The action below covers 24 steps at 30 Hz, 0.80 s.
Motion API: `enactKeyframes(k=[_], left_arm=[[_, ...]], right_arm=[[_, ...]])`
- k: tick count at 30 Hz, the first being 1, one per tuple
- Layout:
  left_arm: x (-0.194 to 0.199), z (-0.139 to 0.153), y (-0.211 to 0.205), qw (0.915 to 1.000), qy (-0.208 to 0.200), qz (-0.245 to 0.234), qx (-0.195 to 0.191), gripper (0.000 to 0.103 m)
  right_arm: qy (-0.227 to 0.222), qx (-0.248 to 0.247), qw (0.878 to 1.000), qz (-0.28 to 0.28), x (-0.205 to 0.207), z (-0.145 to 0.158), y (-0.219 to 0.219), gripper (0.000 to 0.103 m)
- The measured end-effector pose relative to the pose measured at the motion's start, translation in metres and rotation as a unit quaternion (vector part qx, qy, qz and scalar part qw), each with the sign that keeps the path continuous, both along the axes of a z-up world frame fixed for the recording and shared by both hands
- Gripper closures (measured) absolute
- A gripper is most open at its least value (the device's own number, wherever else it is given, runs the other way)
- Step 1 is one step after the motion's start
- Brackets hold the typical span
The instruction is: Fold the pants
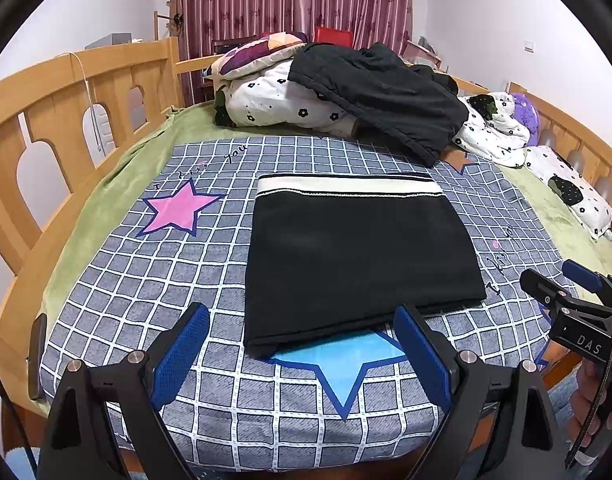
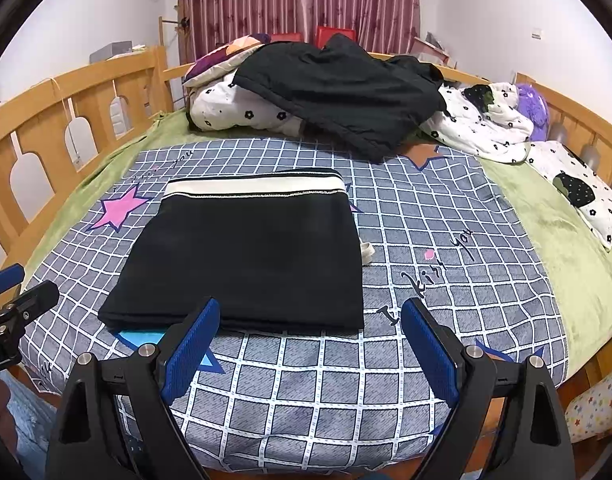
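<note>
Blue star (image 1: 346,364) half hidden under folded pants (image 1: 362,256); claws' bases cropped.

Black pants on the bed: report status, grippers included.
Left gripper and right gripper open, empty. Black pants folded flat on checked sheet, white waistband far side. Nothing in the way.

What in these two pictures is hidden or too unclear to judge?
- Blue star print: upper part under the folded black pants with white waistband, both views.
- Small white object beside the pants: too small to identify, right wrist view.
- Flowered quilt: partly covered by the rumpled black garment.
</note>
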<state>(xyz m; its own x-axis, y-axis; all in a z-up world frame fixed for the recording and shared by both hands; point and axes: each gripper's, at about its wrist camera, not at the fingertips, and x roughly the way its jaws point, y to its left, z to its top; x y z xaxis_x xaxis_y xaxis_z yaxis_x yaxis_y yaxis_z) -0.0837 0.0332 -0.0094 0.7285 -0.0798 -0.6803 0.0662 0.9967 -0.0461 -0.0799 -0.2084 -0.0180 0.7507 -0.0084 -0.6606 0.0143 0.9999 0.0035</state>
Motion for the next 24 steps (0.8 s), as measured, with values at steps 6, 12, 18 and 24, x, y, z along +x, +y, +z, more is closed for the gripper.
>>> enactKeyframes(k=[6, 12, 18, 24], left_arm=[[0.0007, -0.0004, 0.0005, 1.0000, 0.002, -0.001, 0.001, 0.010], [0.0009, -0.0013, 0.0011, 1.0000, 0.003, -0.001, 0.001, 0.010], [0.0013, -0.0015, 0.0009, 1.0000, 0.002, -0.001, 0.003, 0.010], [0.0017, -0.0014, 0.0021, 1.0000, 0.002, -0.002, 0.005, 0.010]], right_arm=[[0.000, 0.000, 1.000, 0.000, -0.0005, -0.0006, 0.0005, 0.012], [0.000, -0.001, 1.000, -0.001, -0.0008, -0.0005, 0.0012, 0.012], [-0.001, -0.003, 1.000, 0.000, -0.0008, -0.0008, 0.0026, 0.012], [-0.001, -0.004, 1.000, 0.001, -0.0011, -0.0015, 0.0033, 0.012]])
